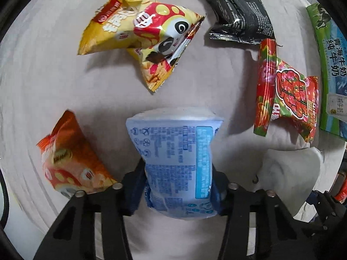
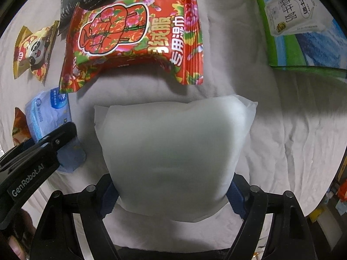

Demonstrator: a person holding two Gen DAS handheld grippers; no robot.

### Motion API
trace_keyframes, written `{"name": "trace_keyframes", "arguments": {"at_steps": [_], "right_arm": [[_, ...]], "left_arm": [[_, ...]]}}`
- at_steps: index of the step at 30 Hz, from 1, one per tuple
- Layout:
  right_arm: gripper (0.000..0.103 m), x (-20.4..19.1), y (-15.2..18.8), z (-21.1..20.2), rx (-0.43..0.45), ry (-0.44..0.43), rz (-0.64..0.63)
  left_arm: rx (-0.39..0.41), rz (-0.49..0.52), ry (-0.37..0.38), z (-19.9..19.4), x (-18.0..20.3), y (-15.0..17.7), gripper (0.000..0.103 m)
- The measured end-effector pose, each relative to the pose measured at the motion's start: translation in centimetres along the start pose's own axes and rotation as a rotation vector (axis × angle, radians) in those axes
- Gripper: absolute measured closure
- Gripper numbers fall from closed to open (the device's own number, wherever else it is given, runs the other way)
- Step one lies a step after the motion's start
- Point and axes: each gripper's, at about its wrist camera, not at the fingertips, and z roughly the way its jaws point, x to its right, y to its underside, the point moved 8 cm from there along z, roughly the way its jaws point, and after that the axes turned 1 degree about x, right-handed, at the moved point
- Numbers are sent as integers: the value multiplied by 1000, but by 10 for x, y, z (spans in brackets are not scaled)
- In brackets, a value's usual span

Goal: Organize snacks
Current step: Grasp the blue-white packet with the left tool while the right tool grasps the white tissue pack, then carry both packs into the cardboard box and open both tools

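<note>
A: Both loaded. Left gripper (image 1: pixel 176 186) pinches the blue pack (image 1: pixel 175 158) at its lower end; right gripper (image 2: pixel 173 195) clamps the white pouch (image 2: pixel 173 151) the same way.

B: Advice?

A: Grip is near one end on both, so I'd carry them level and slowly, toward the green milk box (image 2: pixel 288 49) probably.

B: Packs?

A: Blue one creased, soft, printed side up. White one plain, puffy. Both over the grey sheet (image 2: pixel 282 130); the red floral pack (image 2: pixel 134 39) lies just beyond.

A home bedroom: rumpled bedsheet (image 2: pixel 282 130) strewn with snack packets (image 1: pixel 138 30).
</note>
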Motion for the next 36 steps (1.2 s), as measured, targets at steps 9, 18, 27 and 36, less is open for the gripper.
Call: {"name": "trace_keyframes", "arguments": {"at_steps": [9,18,27,36], "right_arm": [[36,-6,18,-12,29,16,-54],[36,8,60,-76,140,-73,-133],[36,68,73,-189,313,-164,-137],[36,167,50,-293,478,-184,-86]], "left_arm": [[53,-30,11,-5,21,19,64],[191,-35,74,-88,29,65,64],[393,28,170,-206,100,58,64],[511,160,273,-287,210,17,64]]}}
